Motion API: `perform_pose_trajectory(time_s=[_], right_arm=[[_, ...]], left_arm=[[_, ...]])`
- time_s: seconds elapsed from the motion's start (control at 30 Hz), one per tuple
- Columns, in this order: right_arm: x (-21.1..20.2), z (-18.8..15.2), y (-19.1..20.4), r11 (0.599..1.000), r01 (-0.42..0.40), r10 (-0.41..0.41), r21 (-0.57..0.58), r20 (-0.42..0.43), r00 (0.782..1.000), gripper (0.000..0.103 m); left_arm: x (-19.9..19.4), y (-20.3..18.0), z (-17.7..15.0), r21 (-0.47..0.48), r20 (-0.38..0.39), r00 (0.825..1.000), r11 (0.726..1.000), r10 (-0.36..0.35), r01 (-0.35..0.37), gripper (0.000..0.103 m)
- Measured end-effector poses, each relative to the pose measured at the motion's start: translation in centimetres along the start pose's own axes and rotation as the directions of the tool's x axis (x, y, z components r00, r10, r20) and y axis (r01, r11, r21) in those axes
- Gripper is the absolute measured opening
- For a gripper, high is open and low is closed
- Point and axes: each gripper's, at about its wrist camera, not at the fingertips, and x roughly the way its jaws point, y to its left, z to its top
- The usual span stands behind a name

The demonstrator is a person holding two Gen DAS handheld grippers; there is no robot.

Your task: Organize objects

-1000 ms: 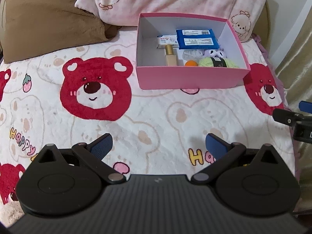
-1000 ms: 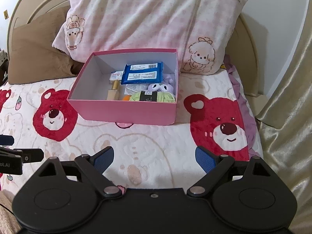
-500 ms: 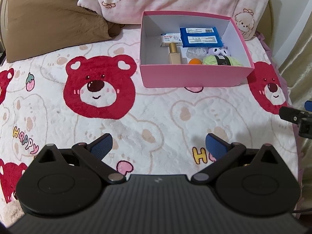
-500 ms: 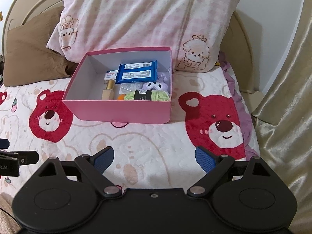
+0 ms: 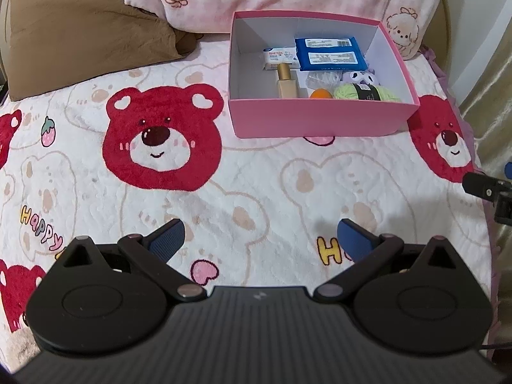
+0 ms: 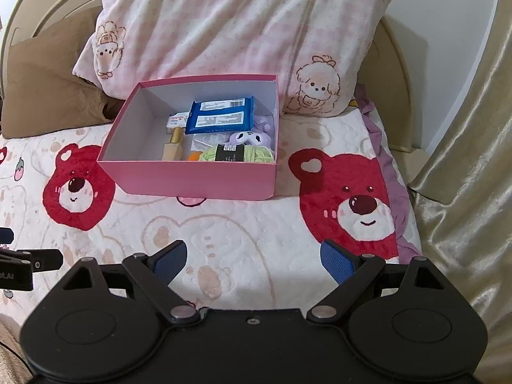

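Both cameras sit a little farther back from the pink box [image 6: 195,177] than a second ago, so it looks slightly smaller and higher in each view, and nothing inside it has shifted. The left gripper [image 5: 259,240] hangs with its blue pads spread wide and nothing between them, above the bear-print bedspread [image 5: 256,192]; the right gripper [image 6: 252,259] is likewise released and empty, over the same cover near a red bear face [image 6: 355,204]. Well ahead of both, the open box rests on the bedspread in front of a pink checked pillow [image 6: 243,32], with a brown pillow [image 5: 83,28] off to the left. Inside lie a blue packet [image 6: 220,116] at the back, a small white packet [image 6: 177,120] beside it, a gold-capped bottle [image 6: 173,147], an orange ball [image 6: 193,156], a green yarn skein [image 6: 240,154] against the near wall, and a purple plush toy [image 6: 251,137] just behind the yarn.
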Motion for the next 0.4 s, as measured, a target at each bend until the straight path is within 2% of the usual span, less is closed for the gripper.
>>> perform_pose_trajectory(time_s=[0.4], right_arm=[[0.13,0.03,0.13,1.0,0.01,-0.01,-0.014,-0.008,1.0,0.093]], left_arm=[[0.06,0.13,0.11,0.001,-0.005,1.0,1.0,0.003,-0.003,0.103]])
